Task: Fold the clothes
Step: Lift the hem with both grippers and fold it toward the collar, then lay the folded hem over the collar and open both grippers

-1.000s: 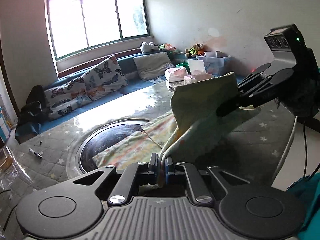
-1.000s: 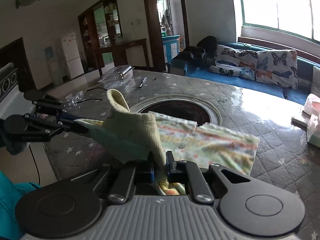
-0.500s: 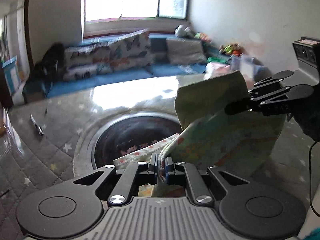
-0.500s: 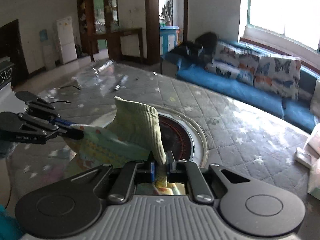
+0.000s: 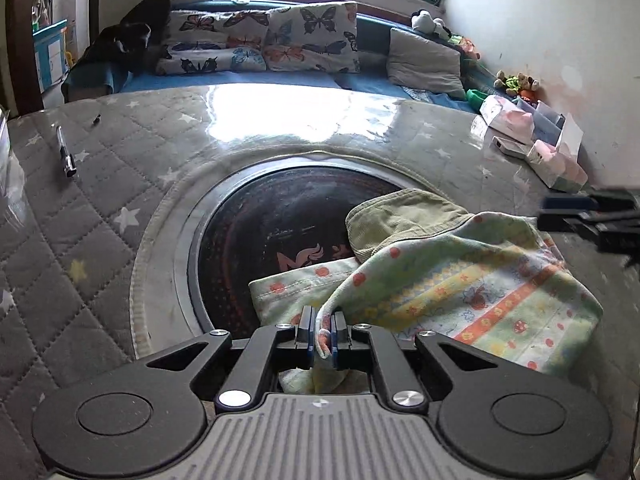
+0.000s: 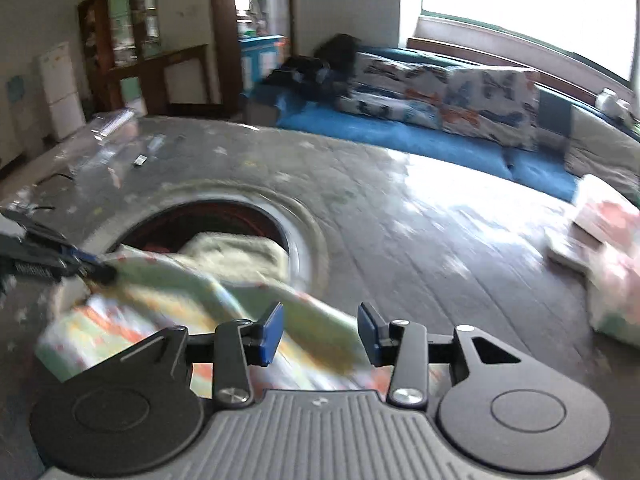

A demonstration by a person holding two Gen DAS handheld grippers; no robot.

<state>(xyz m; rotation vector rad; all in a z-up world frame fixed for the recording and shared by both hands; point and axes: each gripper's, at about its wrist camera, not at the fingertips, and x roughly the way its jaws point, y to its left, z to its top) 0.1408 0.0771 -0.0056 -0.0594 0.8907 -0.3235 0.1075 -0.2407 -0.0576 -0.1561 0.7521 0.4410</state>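
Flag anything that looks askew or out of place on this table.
The patterned garment lies rumpled, its green cuff flopped over the table's dark round inset. Only the left gripper pinches its hem; the right gripper is open. A pen lies loose at the far left.

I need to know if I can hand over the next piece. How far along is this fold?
One fold looks done: the garment lies doubled on the table. The left gripper is clamped on its edge; the right gripper is open. Remaining: release, probably another fold and flattening.
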